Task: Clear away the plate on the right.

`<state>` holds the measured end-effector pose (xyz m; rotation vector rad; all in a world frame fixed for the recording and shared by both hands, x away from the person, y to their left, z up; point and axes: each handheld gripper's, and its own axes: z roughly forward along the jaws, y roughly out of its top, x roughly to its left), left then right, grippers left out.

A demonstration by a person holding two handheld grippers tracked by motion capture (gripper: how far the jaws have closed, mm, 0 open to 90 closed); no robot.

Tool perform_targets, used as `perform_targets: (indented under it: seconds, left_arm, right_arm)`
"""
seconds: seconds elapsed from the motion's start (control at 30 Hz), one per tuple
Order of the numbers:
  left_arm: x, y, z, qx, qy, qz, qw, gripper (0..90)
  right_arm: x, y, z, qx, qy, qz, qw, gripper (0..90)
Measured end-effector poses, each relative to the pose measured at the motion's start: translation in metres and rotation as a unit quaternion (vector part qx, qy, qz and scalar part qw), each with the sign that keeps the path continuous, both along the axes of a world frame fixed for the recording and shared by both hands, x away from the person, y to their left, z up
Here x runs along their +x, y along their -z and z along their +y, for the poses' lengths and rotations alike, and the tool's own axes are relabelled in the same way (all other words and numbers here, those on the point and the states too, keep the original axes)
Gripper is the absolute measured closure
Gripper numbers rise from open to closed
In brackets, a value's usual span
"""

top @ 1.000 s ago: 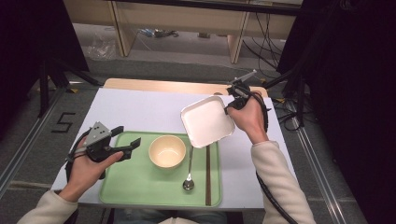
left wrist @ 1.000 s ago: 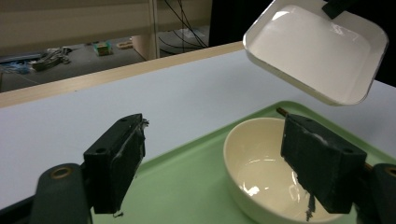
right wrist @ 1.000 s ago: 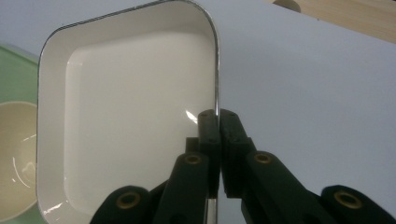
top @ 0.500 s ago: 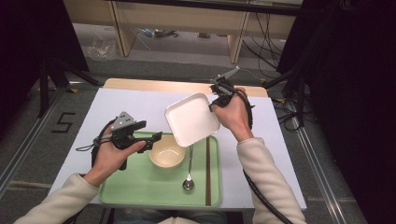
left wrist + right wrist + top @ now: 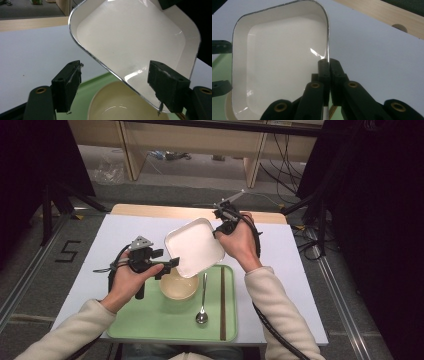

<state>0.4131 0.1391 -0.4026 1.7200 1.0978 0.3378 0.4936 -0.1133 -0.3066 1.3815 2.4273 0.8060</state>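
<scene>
The white dish [image 5: 194,247] hangs tilted above the bowl [image 5: 178,285] and green tray [image 5: 150,320]. The right gripper [image 5: 328,65] is clamped on its rim. The left gripper [image 5: 115,87] stands open, jaws just closing, astride the dish's lower edge, not pressing it.

Person is wearing cream long sleeves [image 5: 60,332], cuffs ending at the wrists, both hands bare. Left gripper [image 5: 167,265] is showing a black body with a grey three-cornered plate [image 5: 142,241] on top and a black cable [image 5: 116,270] looping behind it. Its jaws are carrying blocky black pads [image 5: 67,83] with scuffed pale edges; brass-coloured rivets are sitting in the arms. Right gripper [image 5: 328,65] is showing black linkage arms with brass-coloured pivots and a thick black cable [image 5: 272,322] trailing along the sleeve.
</scene>
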Motion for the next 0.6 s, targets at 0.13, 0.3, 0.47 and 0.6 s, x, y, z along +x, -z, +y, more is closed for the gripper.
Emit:
perform_targets:
  seconds: [0.13,0.3,0.47,0.6]
  left_arm:
    - [0.002,0.001,0.000,0.006,-0.007,0.004,1.0000,32.7]
    - [0.003,0.000,0.001,-0.003,-0.015,0.009,0.9998,43.8]
    - [0.003,-0.005,0.008,-0.009,-0.029,0.002,0.9995,54.6]
    - [0.003,-0.012,0.018,-0.014,-0.053,-0.019,0.9983,66.3]
  right_arm:
    - [-0.001,-0.001,0.004,0.001,-0.010,-0.004,0.9999,89.7]
    - [-0.004,-0.002,0.009,0.007,-0.022,-0.012,0.9997,89.6]
    - [-0.008,-0.004,0.013,0.012,-0.016,-0.024,0.9995,89.6]
    - [-0.011,-0.005,0.014,0.021,-0.016,-0.027,0.9993,89.5]
